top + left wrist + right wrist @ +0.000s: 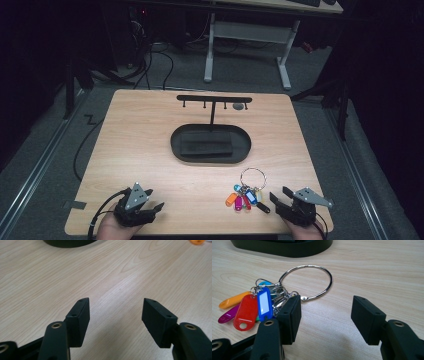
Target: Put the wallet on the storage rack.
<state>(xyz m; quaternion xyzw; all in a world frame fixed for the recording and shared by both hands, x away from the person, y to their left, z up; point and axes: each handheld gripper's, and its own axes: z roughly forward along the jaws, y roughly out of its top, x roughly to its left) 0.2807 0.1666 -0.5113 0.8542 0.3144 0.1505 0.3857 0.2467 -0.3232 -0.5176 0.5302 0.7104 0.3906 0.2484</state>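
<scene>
Around us the room was dark, with a grey floor, loose cables and a white-legged desk (247, 35) beyond the pale, wood-grained worktop (140, 130) that carried everything. At its near left edge we held the left gripper (156, 206), matte black with a grey three-cornered plate on top; its jaws stood apart and grasped nothing, and in the left gripper view (115, 312) bare laminate lay between the flat rectangular pads (80, 320), each dotted with small screw holes. Toward the middle sat a black oval tray (181, 150) with a low rim and a dark rectangular pad (207, 142) inside; from it rose a thin black T-shaped stand (214, 99) with short pegs hanging under its bar, a detail we saw in the high view. Near the front, right of centre, lay the key ring (252, 176), a thin shiny metal hoop, with a bunch of glossy plastic tags (244, 198) in orange, purple, red, blue and teal fanned toward us. The right gripper view showed the hoop (312, 281) flat on the worktop and the tags (247, 310) clipped on by small metal loops, with the tray's rim (287, 250) behind. Our right gripper (275, 197) rested just beside the tags, its jaws spread wide and holding nothing; in its own view (325, 307) the left pad hid part of the clips.
</scene>
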